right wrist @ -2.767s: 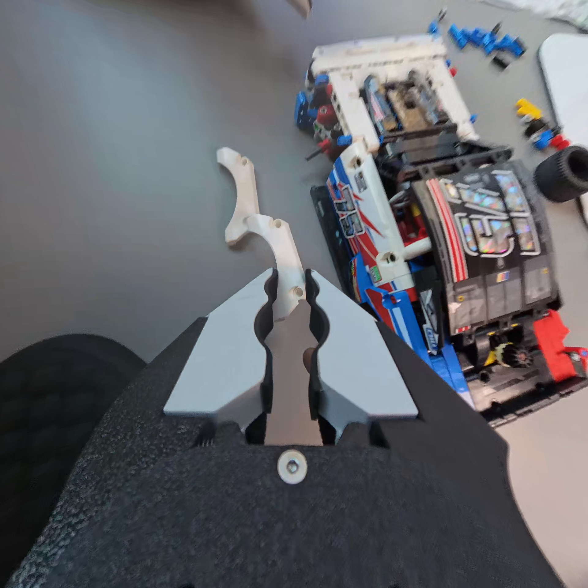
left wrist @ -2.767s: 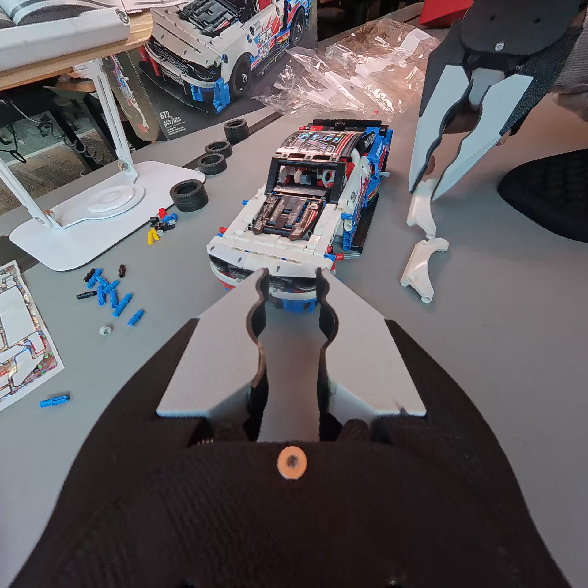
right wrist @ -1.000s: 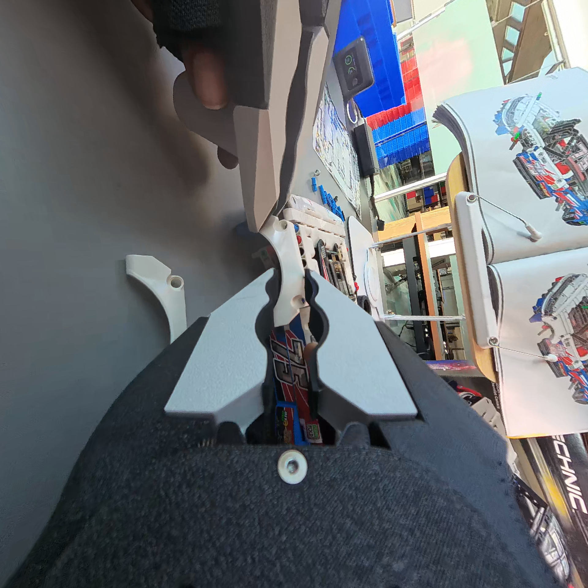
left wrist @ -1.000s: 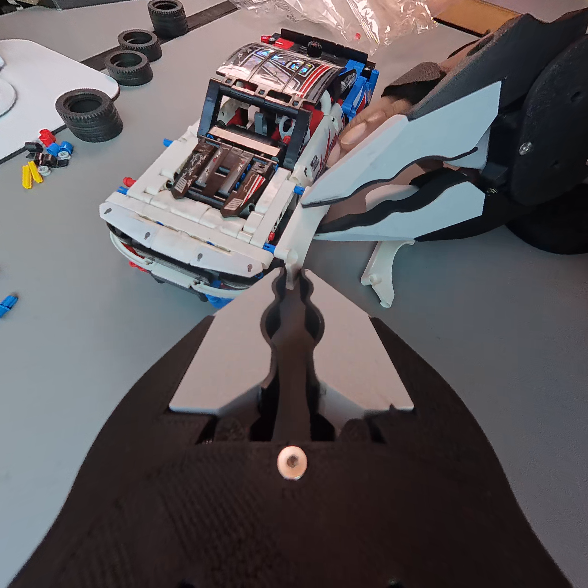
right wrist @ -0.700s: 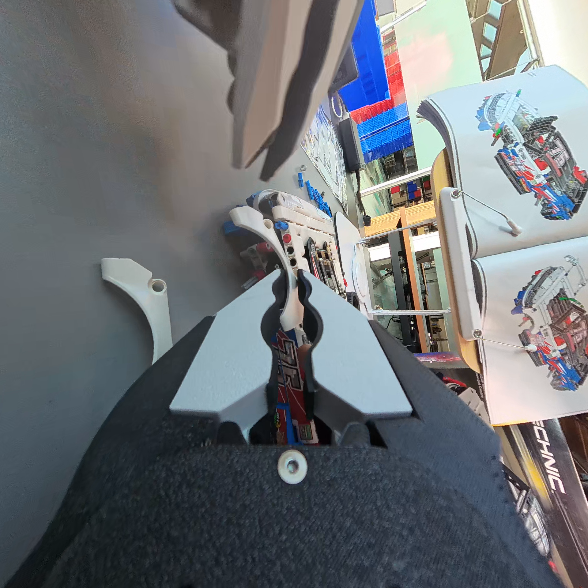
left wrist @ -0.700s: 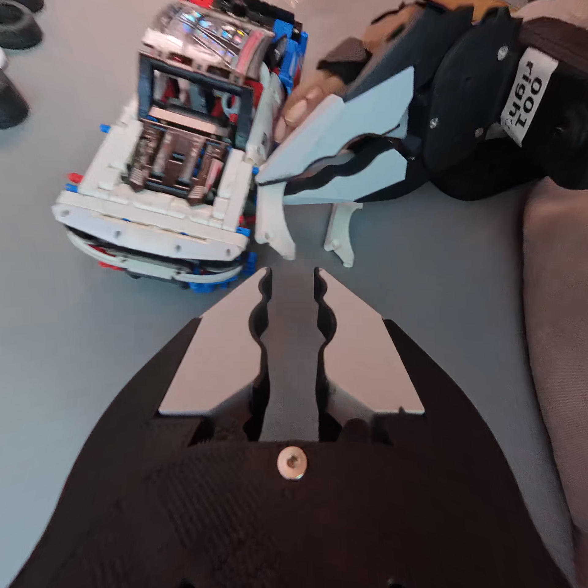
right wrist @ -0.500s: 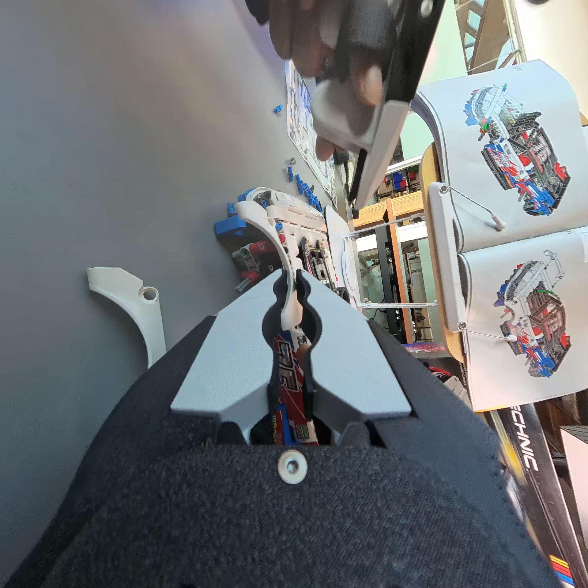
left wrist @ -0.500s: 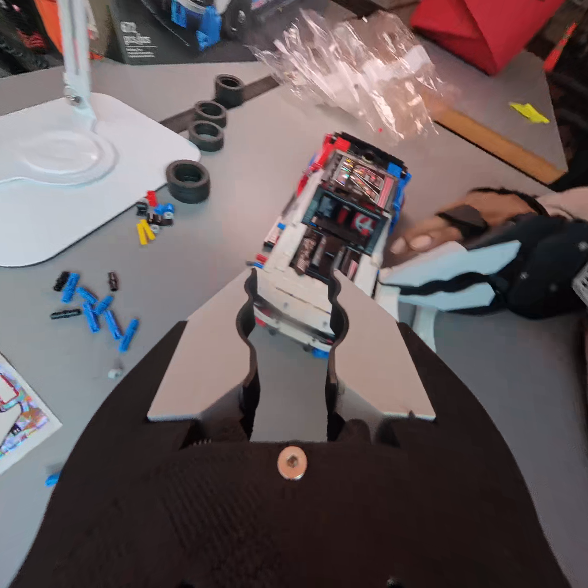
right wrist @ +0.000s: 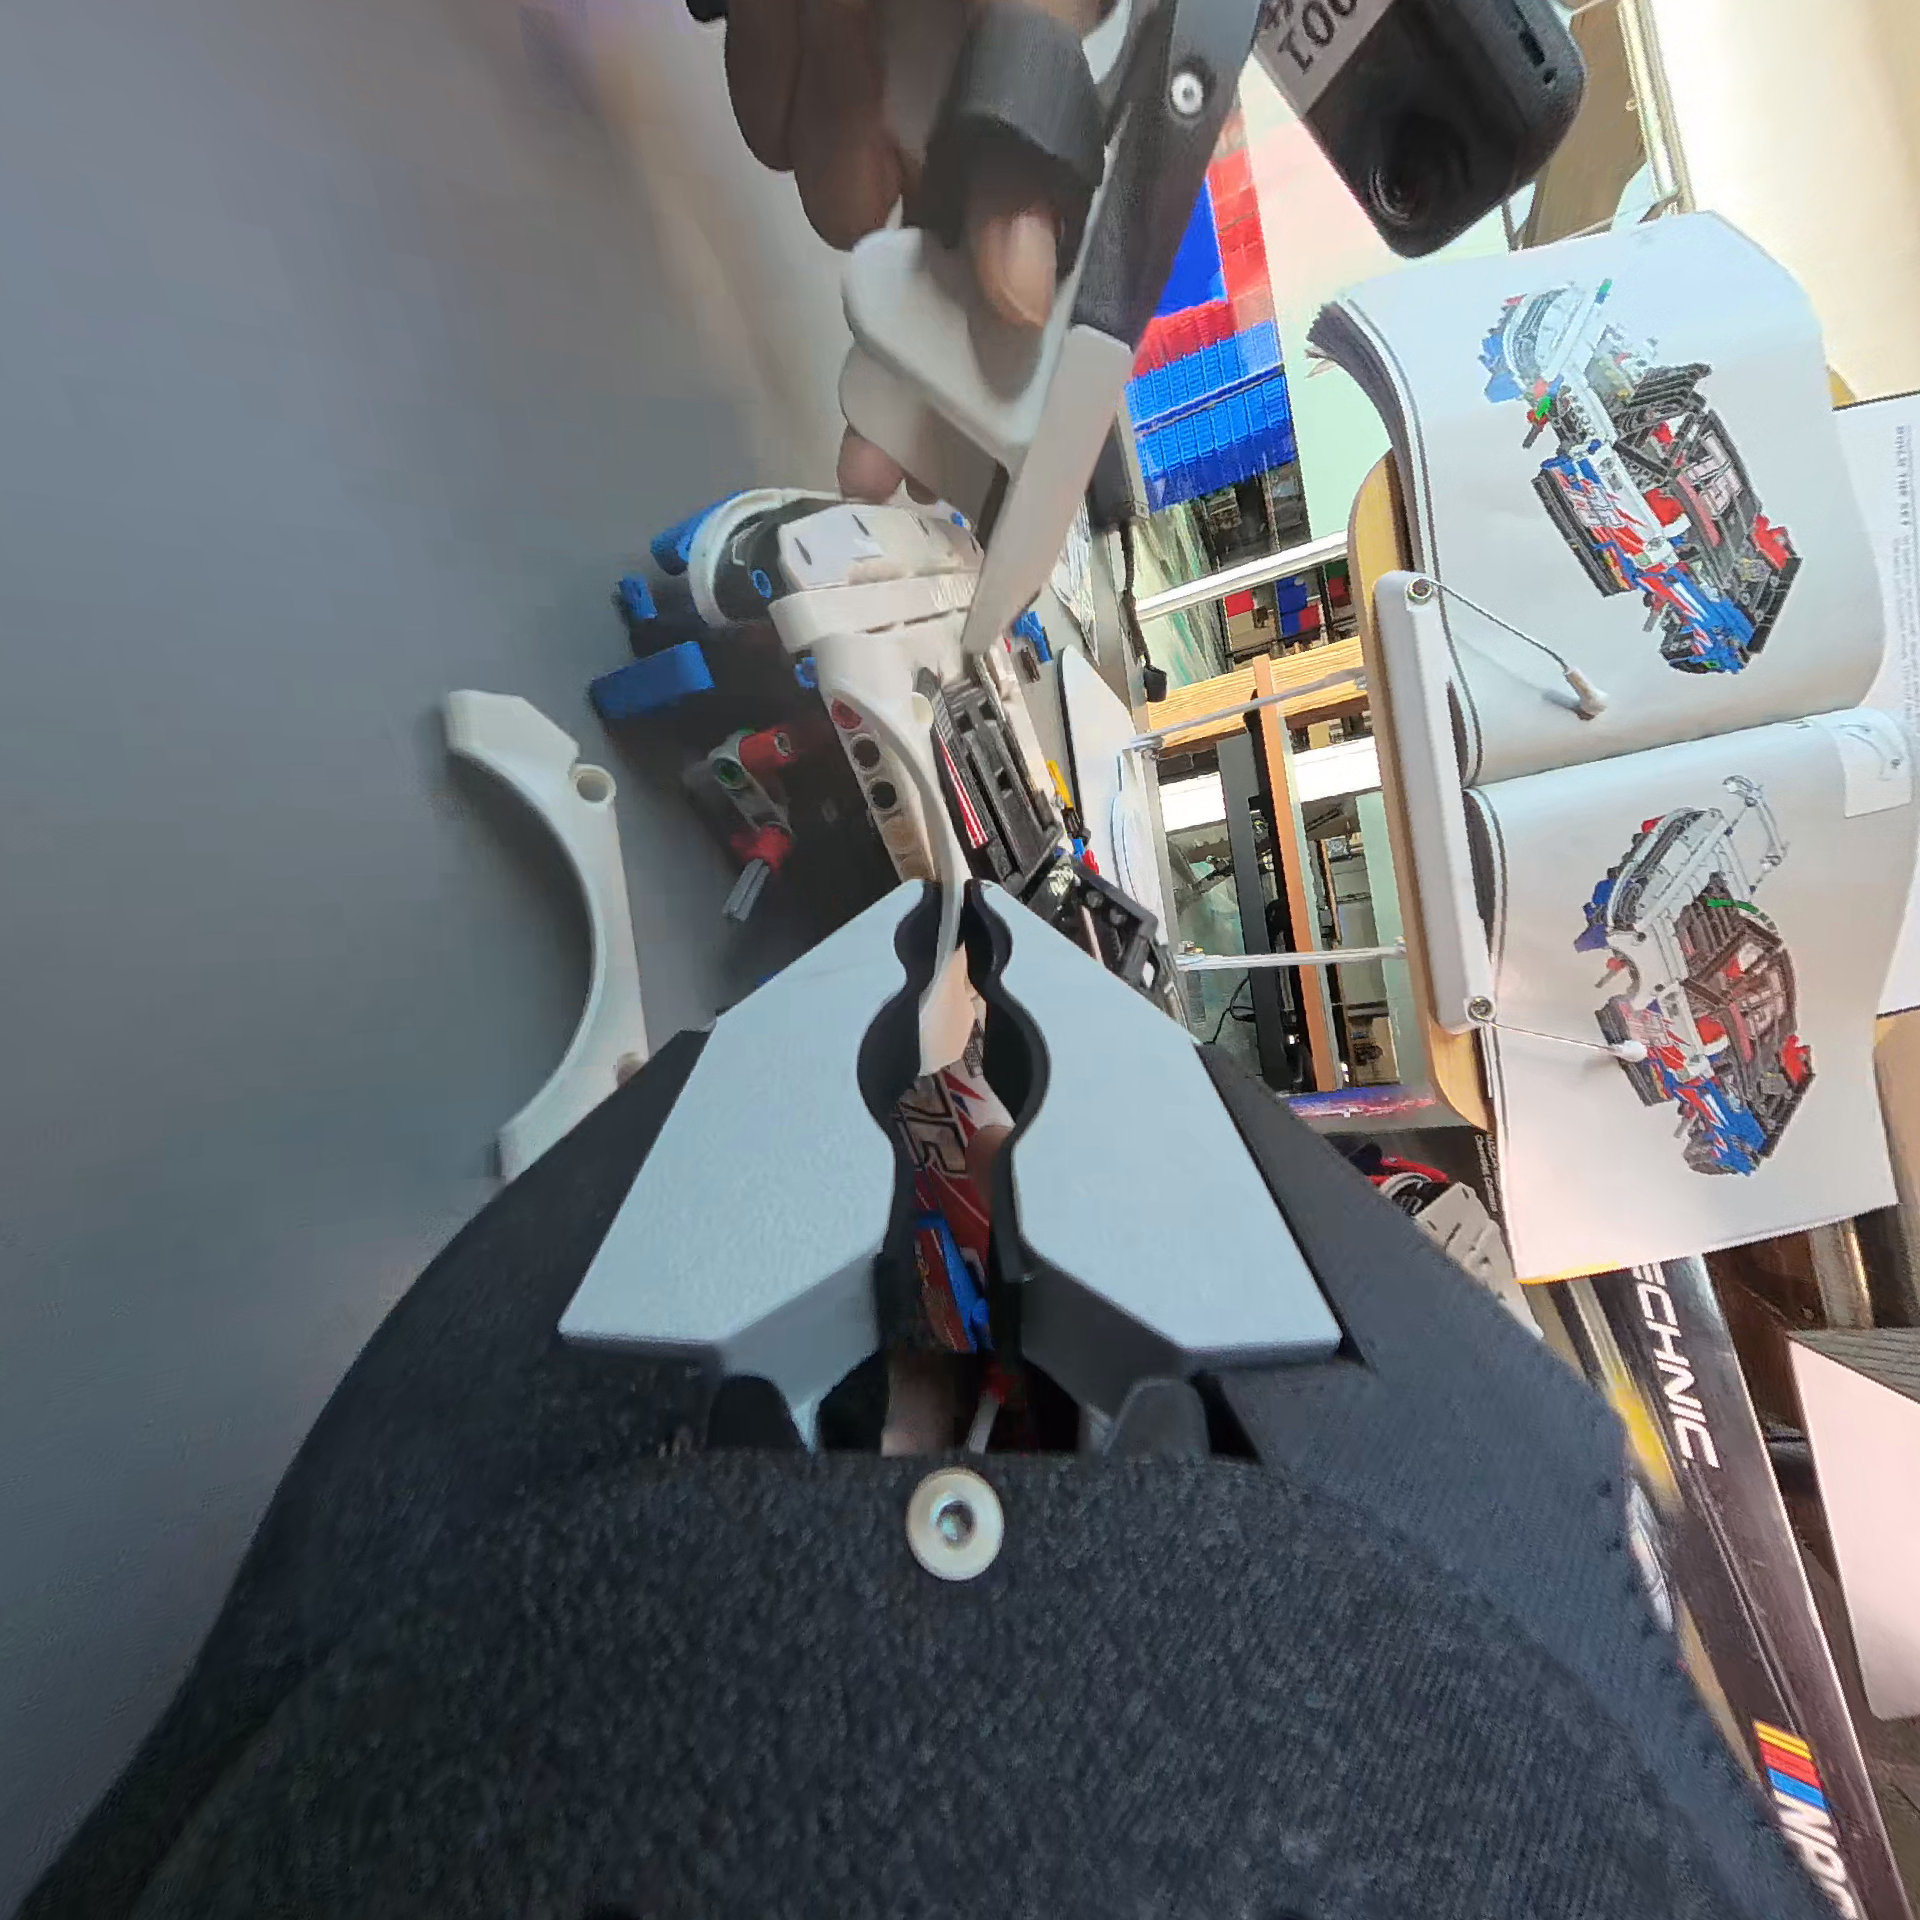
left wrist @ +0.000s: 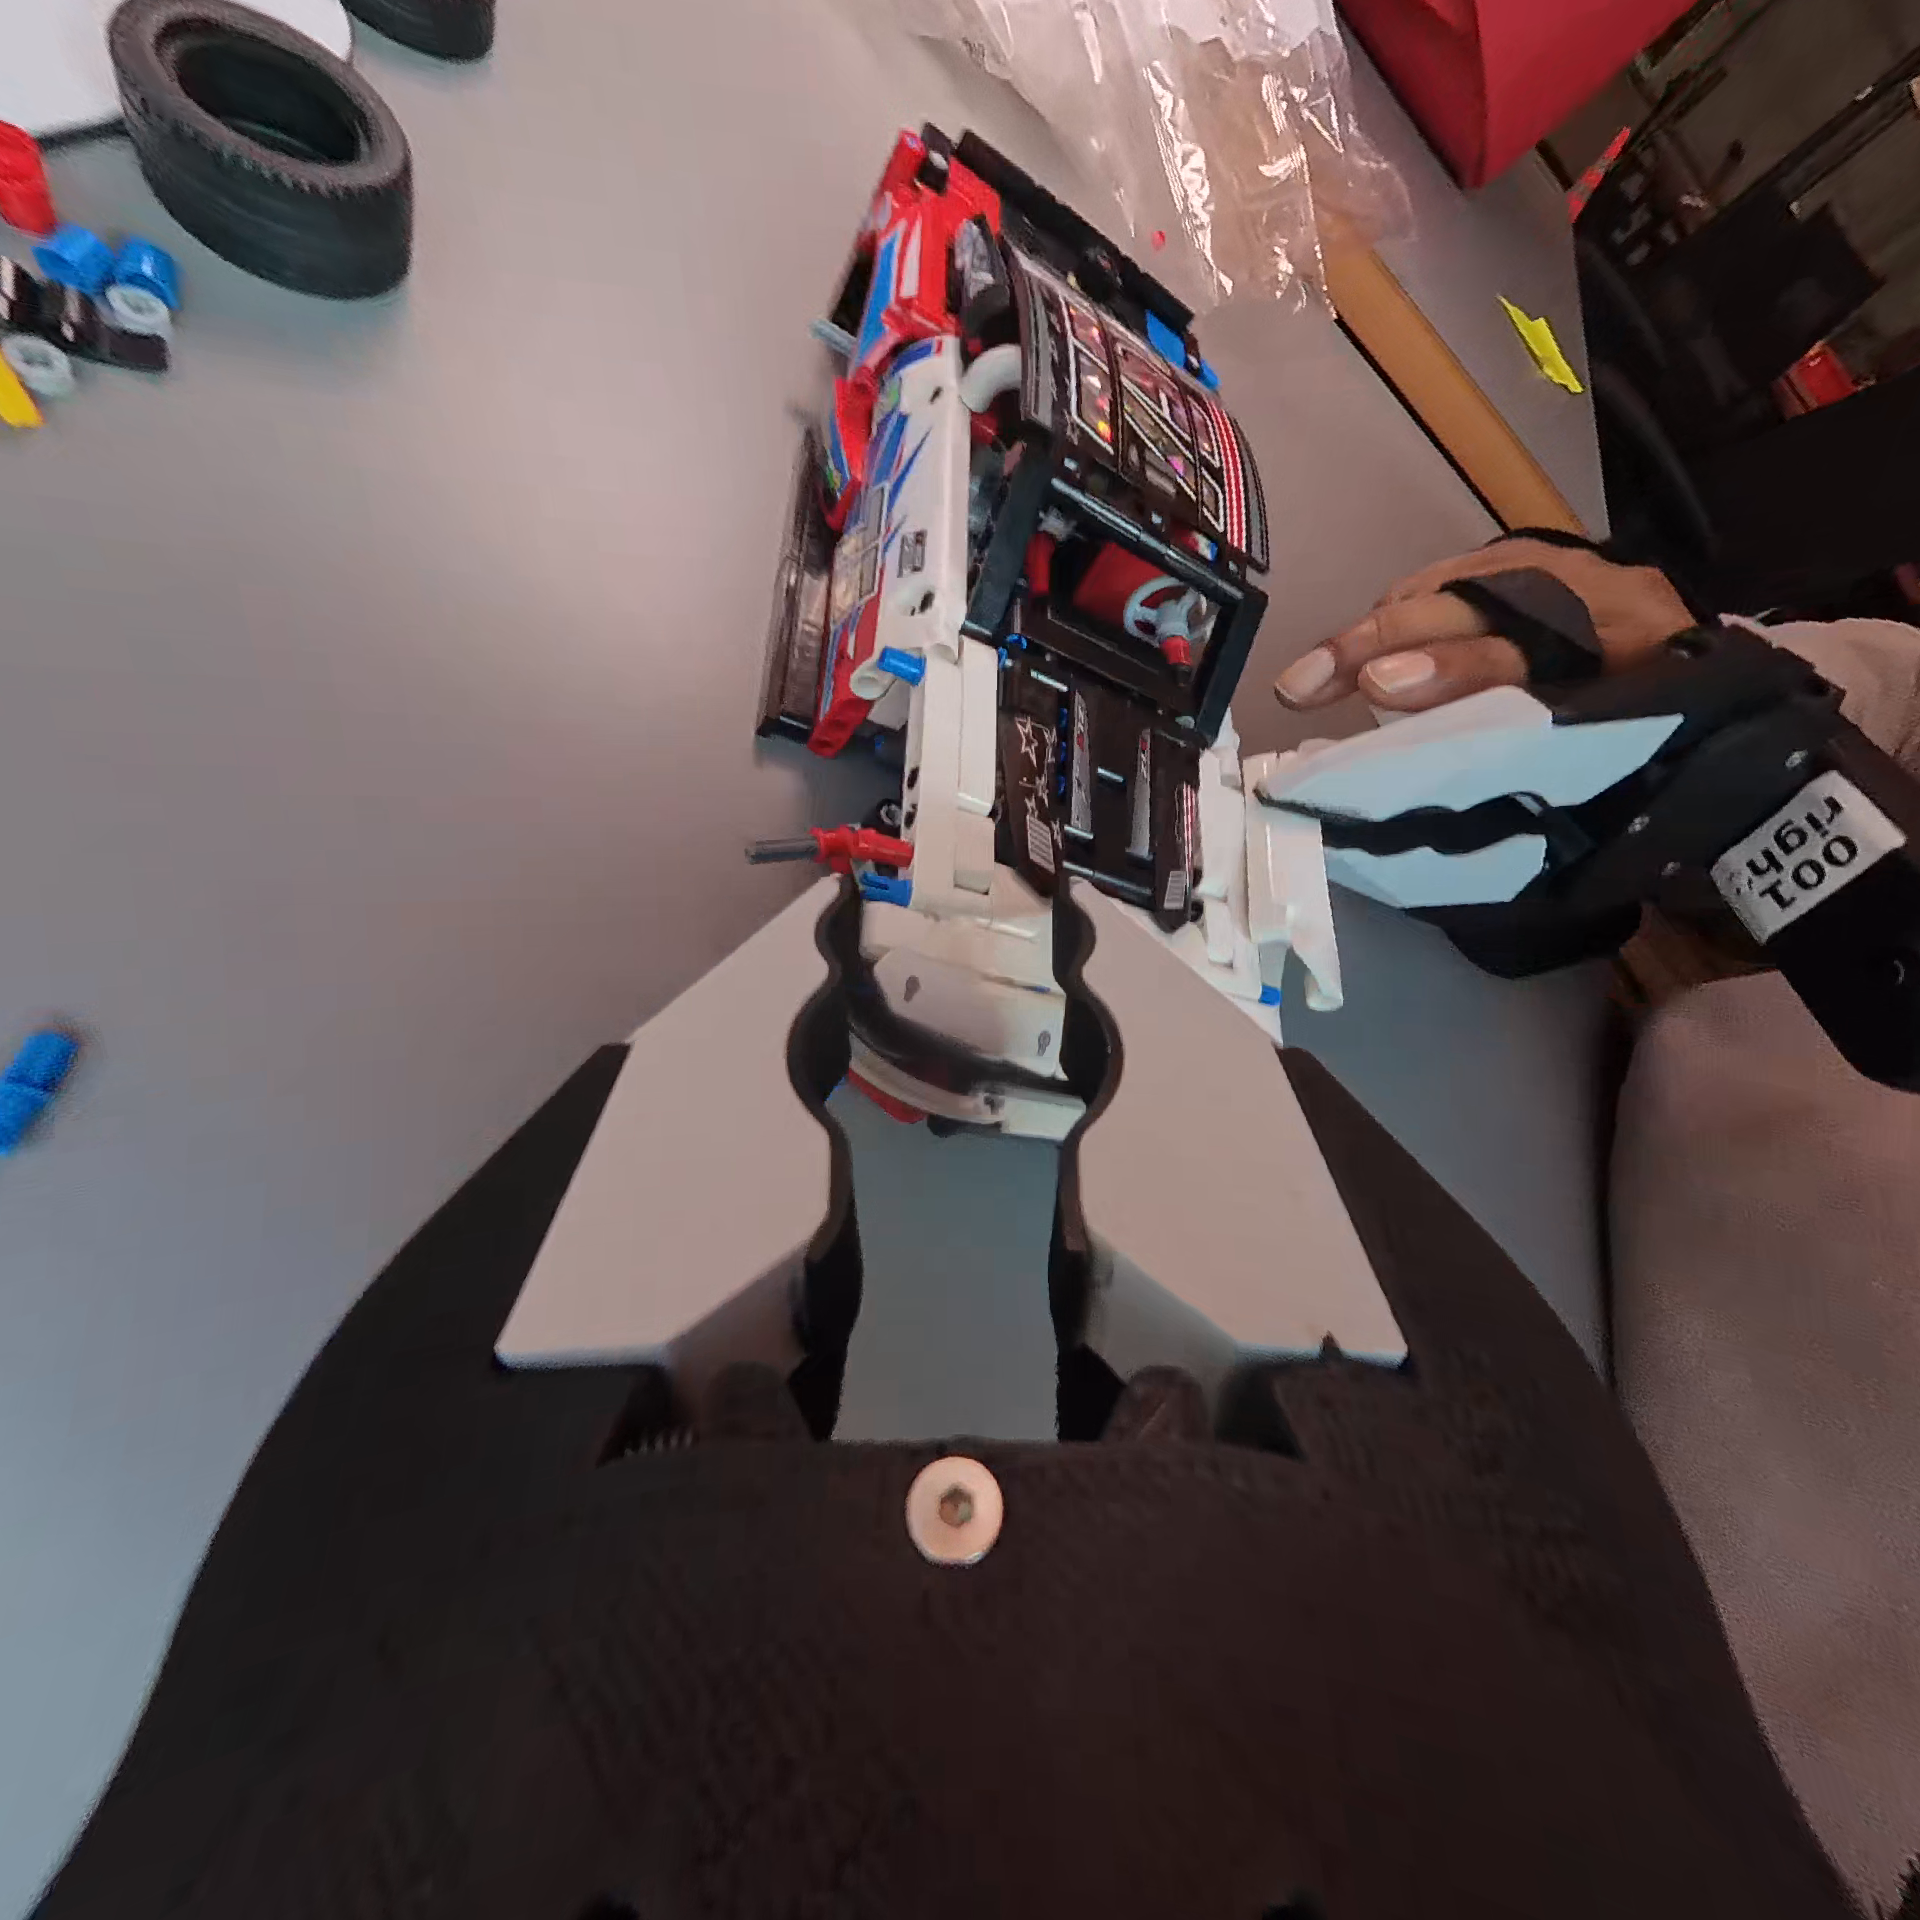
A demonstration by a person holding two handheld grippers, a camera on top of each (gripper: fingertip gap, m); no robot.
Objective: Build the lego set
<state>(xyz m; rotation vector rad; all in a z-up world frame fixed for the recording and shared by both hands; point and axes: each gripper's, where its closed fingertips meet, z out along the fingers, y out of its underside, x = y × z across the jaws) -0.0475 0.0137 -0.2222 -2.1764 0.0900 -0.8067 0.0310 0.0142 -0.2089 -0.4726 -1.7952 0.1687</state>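
The white, blue and red lego car (left wrist: 1039,623) lies on the grey table. My left gripper (left wrist: 956,925) is open, and its fingers straddle the car's white front end. My right gripper (right wrist: 943,906) is shut on a white curved wheel-arch piece (right wrist: 925,821) and holds it against the car's front side (right wrist: 883,623). In the left wrist view the right gripper (left wrist: 1273,798) comes in from the right, with the arch piece (left wrist: 1299,925) at the car's front corner. A second white arch piece (right wrist: 582,914) lies loose on the table beside the car.
A black tyre (left wrist: 260,187) and small red, blue and black pieces (left wrist: 94,301) lie at the far left. A blue pin (left wrist: 31,1081) lies nearer. Clear plastic bags (left wrist: 1174,135) sit behind the car. An open instruction booklet (right wrist: 1662,727) stands on a holder. The left gripper's tips are roughly 9 centimetres from the right gripper's. My right tips are about 20 centimetres from the blue pin (left wrist: 31,1081), my left tips only 11 centimetres.
My left gripper let go of the arch piece's end, opened, pulled back, then closed in until the car's nose sits between its fingers. My right gripper stays shut on the arch piece at the car.
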